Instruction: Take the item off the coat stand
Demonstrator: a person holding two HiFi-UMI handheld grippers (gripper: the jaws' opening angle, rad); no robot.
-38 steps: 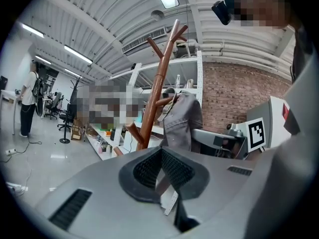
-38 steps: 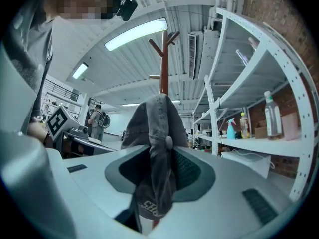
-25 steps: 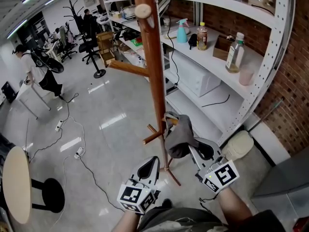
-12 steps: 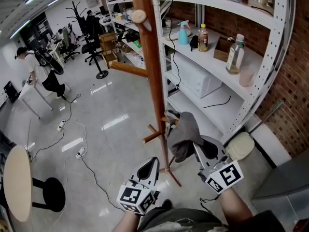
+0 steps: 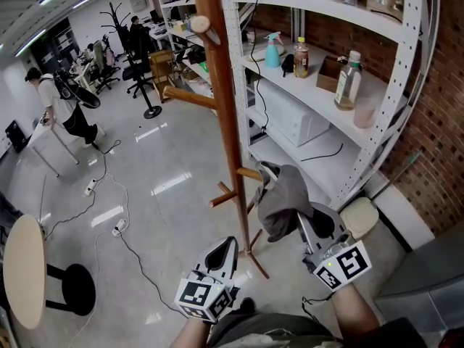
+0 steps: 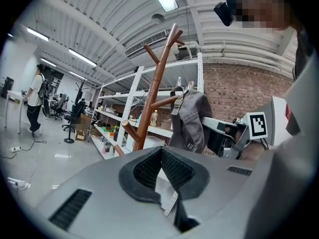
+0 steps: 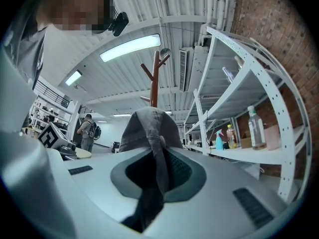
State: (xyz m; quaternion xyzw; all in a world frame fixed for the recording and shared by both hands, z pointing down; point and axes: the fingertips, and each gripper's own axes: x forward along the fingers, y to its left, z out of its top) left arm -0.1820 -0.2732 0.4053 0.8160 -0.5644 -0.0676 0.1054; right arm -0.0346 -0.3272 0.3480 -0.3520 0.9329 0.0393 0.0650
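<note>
The lift-off step is in hand. The grey cap (image 5: 284, 194) hangs off the short lower peg (image 5: 249, 172) of the wooden coat stand (image 5: 223, 114), at about 4 o'clock from the pole's middle in the head view. Its upper edge sits right at the peg's tip (whether it still hooks there, I cannot tell). The right hand-held gripper (image 5: 304, 222) reaches in from the cap's 5 o'clock. Its own view shows the jaws clamped on a fold of the cap's fabric, with the crown bulging above them.

The left hand-held gripper (image 5: 227, 246) waits at 6 o'clock near the stand's foot, with its jaws together on nothing.

Next, I judge, the right one should draw the cap outward along the peg's line, toward 3 o'clock and slightly up. That should let the band slide clear without snagging or tipping the stand.
</note>
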